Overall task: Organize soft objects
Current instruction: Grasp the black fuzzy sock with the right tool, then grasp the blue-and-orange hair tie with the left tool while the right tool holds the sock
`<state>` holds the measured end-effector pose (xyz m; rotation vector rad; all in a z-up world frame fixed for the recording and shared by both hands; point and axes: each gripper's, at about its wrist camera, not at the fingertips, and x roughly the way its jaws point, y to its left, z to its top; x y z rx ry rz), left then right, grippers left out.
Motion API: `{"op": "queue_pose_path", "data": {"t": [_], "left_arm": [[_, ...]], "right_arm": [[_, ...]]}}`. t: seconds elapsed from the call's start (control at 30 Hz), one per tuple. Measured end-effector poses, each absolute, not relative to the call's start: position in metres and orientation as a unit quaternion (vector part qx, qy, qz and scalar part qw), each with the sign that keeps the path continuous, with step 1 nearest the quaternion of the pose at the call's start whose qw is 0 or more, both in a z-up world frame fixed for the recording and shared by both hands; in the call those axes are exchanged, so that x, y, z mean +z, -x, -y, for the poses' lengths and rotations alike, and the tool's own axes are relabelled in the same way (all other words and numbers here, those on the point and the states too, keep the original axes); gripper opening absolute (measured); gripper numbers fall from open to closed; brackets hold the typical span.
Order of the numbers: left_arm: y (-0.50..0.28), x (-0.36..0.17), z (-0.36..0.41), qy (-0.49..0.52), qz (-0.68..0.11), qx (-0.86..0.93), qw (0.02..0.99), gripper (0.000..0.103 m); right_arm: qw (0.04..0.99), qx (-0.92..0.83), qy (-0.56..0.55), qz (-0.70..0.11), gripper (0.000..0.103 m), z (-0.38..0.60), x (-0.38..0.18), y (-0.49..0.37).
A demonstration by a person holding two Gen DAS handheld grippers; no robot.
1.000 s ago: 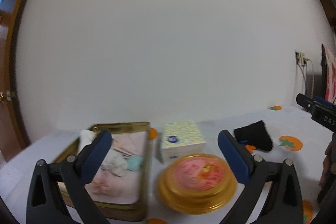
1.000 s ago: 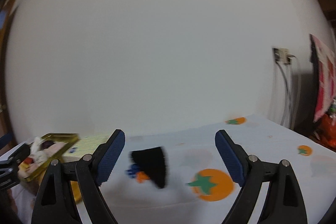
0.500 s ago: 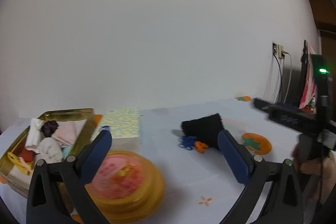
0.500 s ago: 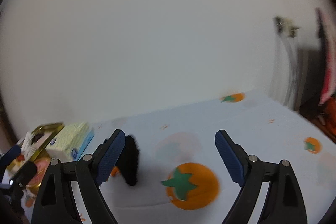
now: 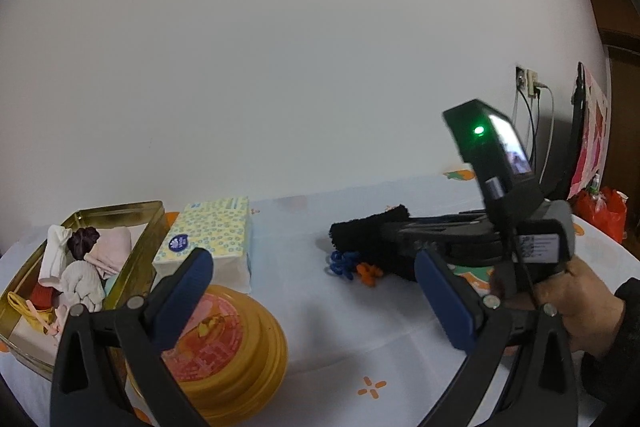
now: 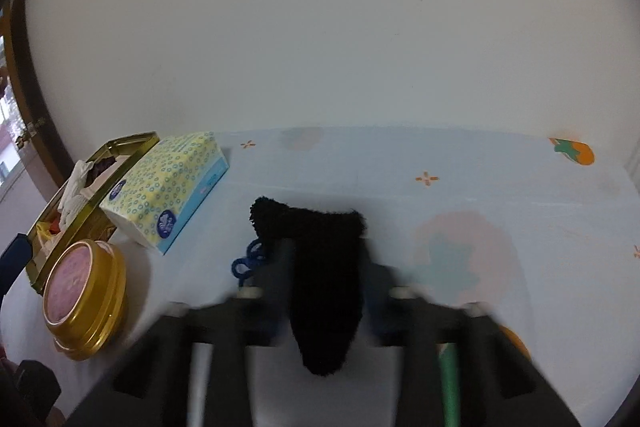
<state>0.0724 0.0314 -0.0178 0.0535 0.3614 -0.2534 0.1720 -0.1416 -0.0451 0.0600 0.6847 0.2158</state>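
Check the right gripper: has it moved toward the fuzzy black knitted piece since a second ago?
Yes. The right gripper has come in over the tablecloth's orange fruit print; its jaws are closing around the fuzzy black knitted piece.

A home: fruit-print tablecloth (image 6: 400, 187), tissue box (image 6: 168, 195), wall socket (image 5: 527, 83).

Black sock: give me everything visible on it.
The sock is black, fuzzy knit and looks soft. It lies flat on the tablecloth, cuff toward the wall, right of the tissue box. Blue loops and an orange bit lie at its edge. The right gripper straddles it, jaws closing; blur hides contact.
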Motion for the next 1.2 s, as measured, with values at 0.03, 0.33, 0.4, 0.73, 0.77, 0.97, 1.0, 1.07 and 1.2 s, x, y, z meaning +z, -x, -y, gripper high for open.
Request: {"op": "queue_pose_path", "data": {"t": [0.03,0.33,0.4,0.73,0.77,0.97,1.0,1.07,1.2], "left_arm": [[-0.073,-0.018,-0.031,-0.027,-0.181,-0.124,0.975,0.102],[-0.085,-0.019,-0.009,-0.031,-0.193,-0.136,0.971,0.102],[-0.093,-0.02,0.001,-0.029,-0.201,-0.136,0.97,0.102],[-0.184,-0.045,0.039,0.007,-0.344,-0.085,0.935,0.066],[-0.194,-0.05,0.041,0.009,-0.362,-0.08,0.929,0.064],[-0.221,-0.072,0.044,0.016,-0.438,-0.062,0.897,0.06],[-0.22,-0.072,0.045,0.012,-0.435,-0.06,0.898,0.06],[-0.22,-0.073,0.05,-0.004,-0.438,-0.054,0.898,0.06],[-0.219,-0.074,0.046,0.005,-0.437,-0.055,0.898,0.054]], "right_arm": [[0.936,0.107,-0.031,-0.333,0.014,0.143,-0.045,-0.169],[0.974,0.051,-0.099,-0.196,0.013,0.184,0.0,-0.122],[0.98,0.031,-0.096,-0.17,0.013,0.189,0.005,-0.114],[0.981,-0.006,-0.127,-0.15,0.013,0.211,0.007,-0.111],[0.98,-0.005,-0.129,-0.15,0.013,0.212,0.007,-0.112],[0.98,-0.002,-0.13,-0.149,0.013,0.212,0.009,-0.11],[0.98,-0.002,-0.128,-0.15,0.013,0.211,0.009,-0.11],[0.98,-0.004,-0.128,-0.152,0.013,0.209,0.009,-0.109],[0.978,-0.003,-0.137,-0.16,0.013,0.213,0.007,-0.114]]}}
